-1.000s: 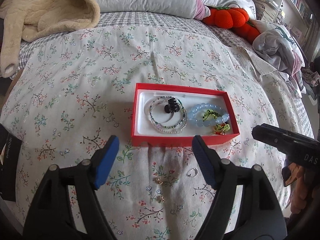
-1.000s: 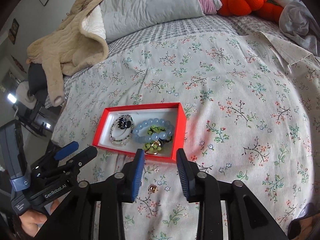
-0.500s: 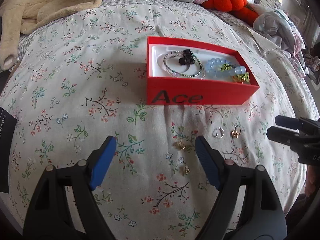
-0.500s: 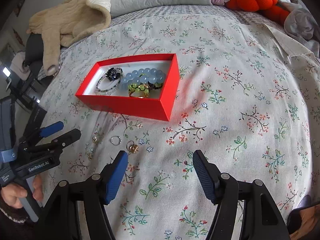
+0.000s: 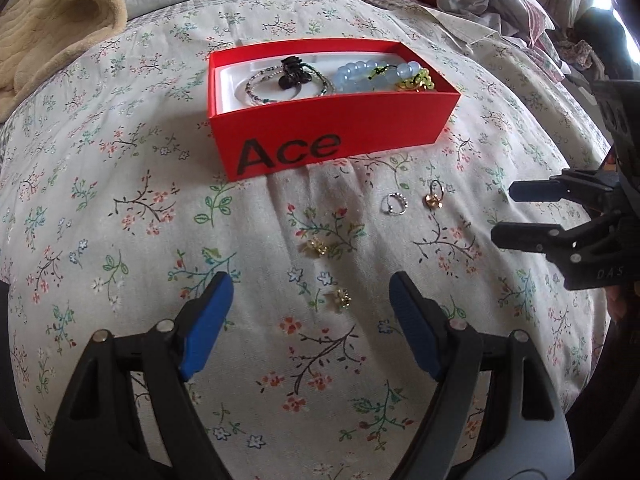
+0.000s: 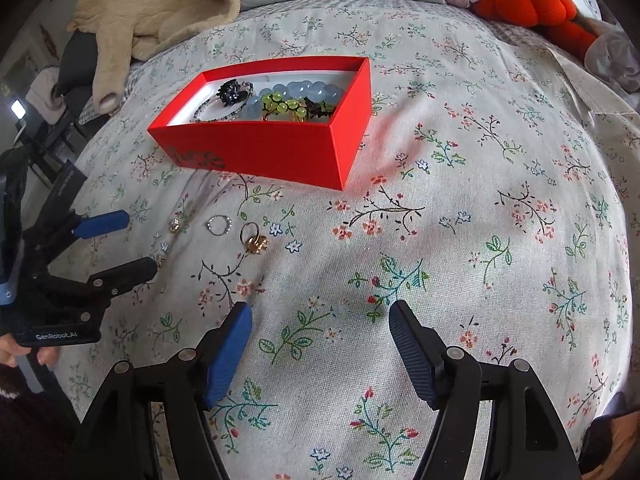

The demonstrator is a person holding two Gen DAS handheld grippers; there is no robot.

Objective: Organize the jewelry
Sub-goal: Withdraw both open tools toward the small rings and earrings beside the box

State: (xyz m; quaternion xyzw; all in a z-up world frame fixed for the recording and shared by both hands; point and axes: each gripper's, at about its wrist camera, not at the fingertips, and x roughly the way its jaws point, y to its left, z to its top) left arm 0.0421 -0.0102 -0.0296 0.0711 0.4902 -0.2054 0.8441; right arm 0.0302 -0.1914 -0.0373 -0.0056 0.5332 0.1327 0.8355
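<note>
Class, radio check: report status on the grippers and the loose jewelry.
Left gripper closing, right gripper opening, both empty over bedspread. Gold earring between left jaws, untouched. Rings loose beside red box. Path clear.

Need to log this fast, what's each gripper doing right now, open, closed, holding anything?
Left gripper: open, jaws closing a little, nothing held.
Right gripper: open, jaws opening, nothing between them.

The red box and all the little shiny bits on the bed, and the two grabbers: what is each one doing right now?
red box: lidless, upright, bracelets inside.
silver ring: loose on the bedspread.
gold ring: loose on the bedspread.
two gold earrings: loose on the bedspread, apart.
left gripper: fingers closing, gripping nothing.
right gripper: fingers opening, empty.
</note>
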